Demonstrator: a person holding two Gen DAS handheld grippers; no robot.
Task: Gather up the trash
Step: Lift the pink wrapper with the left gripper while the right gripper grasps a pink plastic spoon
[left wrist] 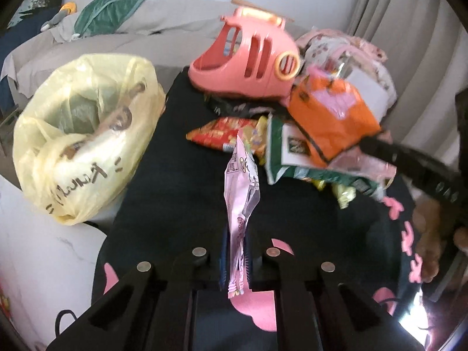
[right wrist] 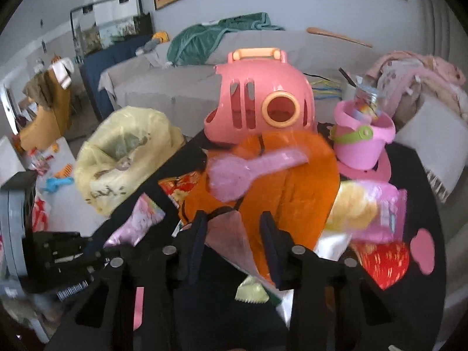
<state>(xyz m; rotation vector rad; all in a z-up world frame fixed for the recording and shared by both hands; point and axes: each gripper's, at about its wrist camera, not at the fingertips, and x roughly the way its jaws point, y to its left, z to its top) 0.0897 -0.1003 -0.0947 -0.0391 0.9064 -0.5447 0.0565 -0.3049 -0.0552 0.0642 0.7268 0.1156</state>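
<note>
The left hand-held gripper has its 2 jaws pressed together on a long, thin pink plastic snack wrapper. The wrapper is caught near its lower crimped end and stands up between the pads, its top leaning toward the litter pile. Holding it by the end looks like a way to lift it free of the other litter and let it hang clear for carrying.

To the left of that wrapper, a pale yellow plastic bag with dark handwriting sits open-mouthed at the edge of the black tabletop. It is probably the place for the rubbish, so its gaping top suits a drop from above.

The right hand-held gripper stands with its jaws narrowed around a thin, translucent pinkish-grey corner of wrapper. Gaps show on both sides, so the pads do not seem to press on it yet. That corner lies against a crumpled orange plastic bag, blurred with motion.

More litter remains: a red snack packet and a green-and-white packet. The pink plastic toy carrier with slotted sides and the small pink toy bucket are likely not trash.
</note>
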